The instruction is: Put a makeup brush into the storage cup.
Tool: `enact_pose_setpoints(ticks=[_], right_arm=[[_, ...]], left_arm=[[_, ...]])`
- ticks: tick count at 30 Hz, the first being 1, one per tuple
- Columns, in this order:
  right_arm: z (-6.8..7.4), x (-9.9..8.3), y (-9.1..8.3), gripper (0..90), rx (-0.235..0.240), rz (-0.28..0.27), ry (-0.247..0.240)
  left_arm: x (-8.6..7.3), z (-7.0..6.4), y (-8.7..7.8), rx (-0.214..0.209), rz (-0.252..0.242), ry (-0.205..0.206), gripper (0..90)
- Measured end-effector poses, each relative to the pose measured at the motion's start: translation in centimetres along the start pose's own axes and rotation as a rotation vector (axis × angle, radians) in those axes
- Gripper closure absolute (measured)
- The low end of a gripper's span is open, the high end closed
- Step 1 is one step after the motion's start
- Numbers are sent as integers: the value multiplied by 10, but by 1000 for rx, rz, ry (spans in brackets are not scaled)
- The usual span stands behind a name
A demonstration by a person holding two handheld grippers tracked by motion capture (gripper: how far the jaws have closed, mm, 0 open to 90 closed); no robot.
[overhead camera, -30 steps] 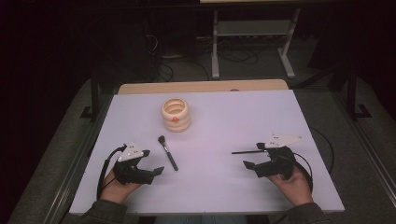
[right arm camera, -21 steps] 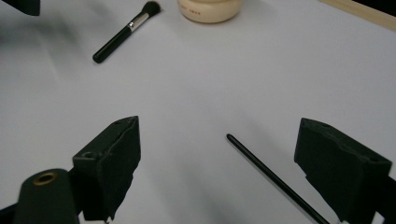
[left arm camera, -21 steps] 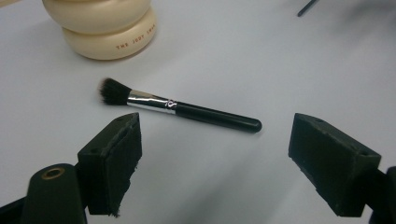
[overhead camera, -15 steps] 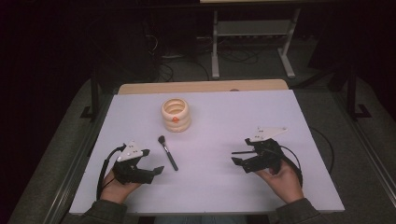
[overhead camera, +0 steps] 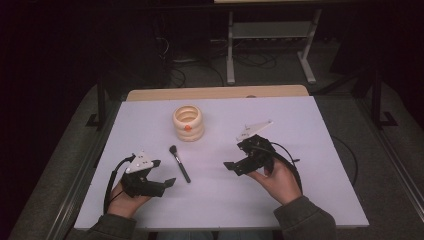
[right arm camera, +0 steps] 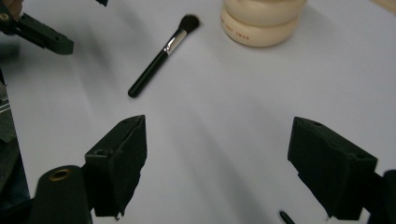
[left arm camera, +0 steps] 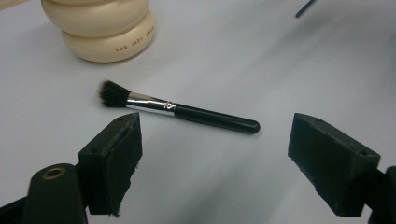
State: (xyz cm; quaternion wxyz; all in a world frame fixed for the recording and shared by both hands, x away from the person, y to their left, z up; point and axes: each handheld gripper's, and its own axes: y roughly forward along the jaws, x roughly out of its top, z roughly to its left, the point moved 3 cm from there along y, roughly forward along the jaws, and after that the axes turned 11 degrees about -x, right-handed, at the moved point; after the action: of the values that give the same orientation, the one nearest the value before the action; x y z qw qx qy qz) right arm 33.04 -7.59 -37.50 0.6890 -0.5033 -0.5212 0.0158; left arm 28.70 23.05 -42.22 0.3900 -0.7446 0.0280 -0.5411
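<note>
A black-handled makeup brush (overhead camera: 180, 164) (left arm camera: 177, 111) (right arm camera: 161, 55) lies flat on the white table (overhead camera: 310, 130), bristles pointing toward a cream ribbed holder (overhead camera: 189, 122) (left arm camera: 105, 28) (right arm camera: 261, 21) with an orange dot. My left gripper (overhead camera: 164, 172) (left arm camera: 215, 140) rests at the near left, open, with the brush just beyond its jaws and untouched. My right gripper (overhead camera: 235, 155) (right arm camera: 217, 140) is held right of centre, open and empty, facing the brush and holder. One jaw of the left gripper (right arm camera: 44, 35) appears at the top left of the right gripper view.
A wooden strip (overhead camera: 215, 92) runs along the table's far edge. Beyond it on the dark floor stand a metal frame (overhead camera: 270, 35) and loose cables. Bare white surface spreads right of the right hand.
The right gripper has moved left and away from the near edge, toward the table's middle, turning toward the brush. The left gripper, brush and holder have stayed put.
</note>
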Motion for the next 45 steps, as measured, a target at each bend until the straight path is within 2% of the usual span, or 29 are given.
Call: enact_pose_setpoints(ticks=[3, 6, 10, 13, 18, 23, 29, 33, 37, 38, 45], right_arm=[[4, 8, 5, 184, 15, 12, 4], [11, 22, 18, 167, 53, 28, -8], [15, 30, 25, 172, 61, 21, -5], [21, 38, 30, 214, 55, 19, -22], [29, 51, 40, 240, 45, 36, -15], [38, 61, 53, 279, 56, 53, -39], [48, 67, 66, 317, 56, 70, -49], [55, 69, 78, 336, 62, 76, -67], [60, 69, 86, 337, 71, 95, -61], [65, 67, 96, 350, 64, 128, -56], [76, 64, 118, 405, 55, 176, -53]], left_arm=[[0, 0, 0, -3, -5, -7, 175], [0, 1, -1, -1, -4, -4, 175], [0, 1, -1, -1, -11, -6, 175], [0, 1, 1, -6, -14, -6, 175], [0, 3, -2, 1, -9, 8, 175], [0, 2, -2, 0, -14, -3, 175], [-1, 3, -3, -1, -3, -2, 176], [-1, 3, -4, 1, -14, -7, 177], [-1, 3, -4, 2, -4, -6, 177], [-1, 3, -4, 1, -5, -7, 177], [-1, 3, -4, 5, -16, -17, 177]])
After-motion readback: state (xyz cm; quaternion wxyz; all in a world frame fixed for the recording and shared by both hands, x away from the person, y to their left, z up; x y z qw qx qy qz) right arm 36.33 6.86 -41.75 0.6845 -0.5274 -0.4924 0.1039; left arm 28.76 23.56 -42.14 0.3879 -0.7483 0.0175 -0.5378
